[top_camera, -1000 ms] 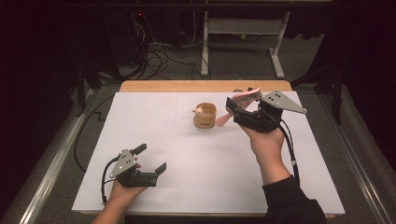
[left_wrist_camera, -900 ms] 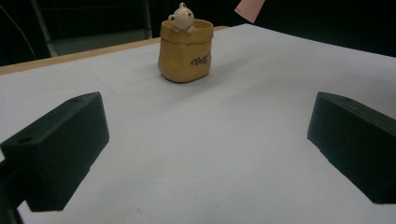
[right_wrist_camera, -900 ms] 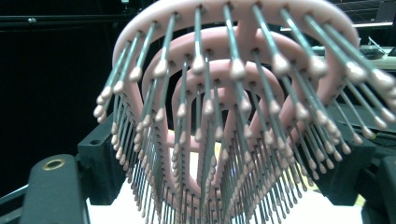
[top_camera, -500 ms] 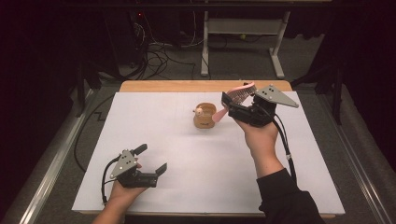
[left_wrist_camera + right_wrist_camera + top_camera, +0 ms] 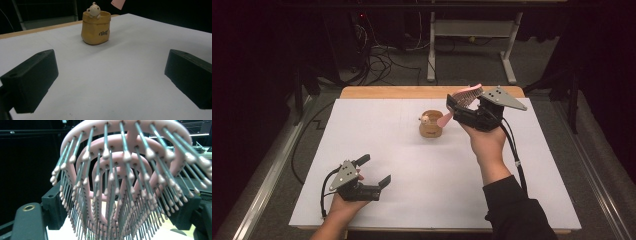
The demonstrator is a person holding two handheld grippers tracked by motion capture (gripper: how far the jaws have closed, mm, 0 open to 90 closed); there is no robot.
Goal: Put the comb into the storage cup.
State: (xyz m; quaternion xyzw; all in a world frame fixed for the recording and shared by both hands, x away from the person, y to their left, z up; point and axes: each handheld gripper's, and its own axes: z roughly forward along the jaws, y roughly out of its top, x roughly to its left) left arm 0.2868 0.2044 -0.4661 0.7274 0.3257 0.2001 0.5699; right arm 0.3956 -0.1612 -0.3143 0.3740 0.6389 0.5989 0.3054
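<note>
Lowering the pink hairbrush handle-first into the bear cup

Taking the tan cup (image 5: 431,129) as the landmark: nearest the person, well short of it and off to the left, the left gripper (image 5: 371,172) rests on the white table cover (image 5: 412,190) with its jaws spread wide and nothing between them; its own view looks straight up the sheet at the cup (image 5: 96,27). Just right of the cup and above its rim, the right gripper (image 5: 457,107) is pinching the pink hairbrush (image 5: 464,100) by its head, bristles (image 5: 120,195) facing the camera, handle tip slanting down toward the cup's mouth. To do this well, I would steepen the brush until the handle points into the opening, clear of the little bear figure (image 5: 93,10) on the rim, then lower slowly. The cup looks light enough to tip, so release only once the handle rests inside. Beyond the cup lies the table's wooden far edge (image 5: 387,92).
</note>
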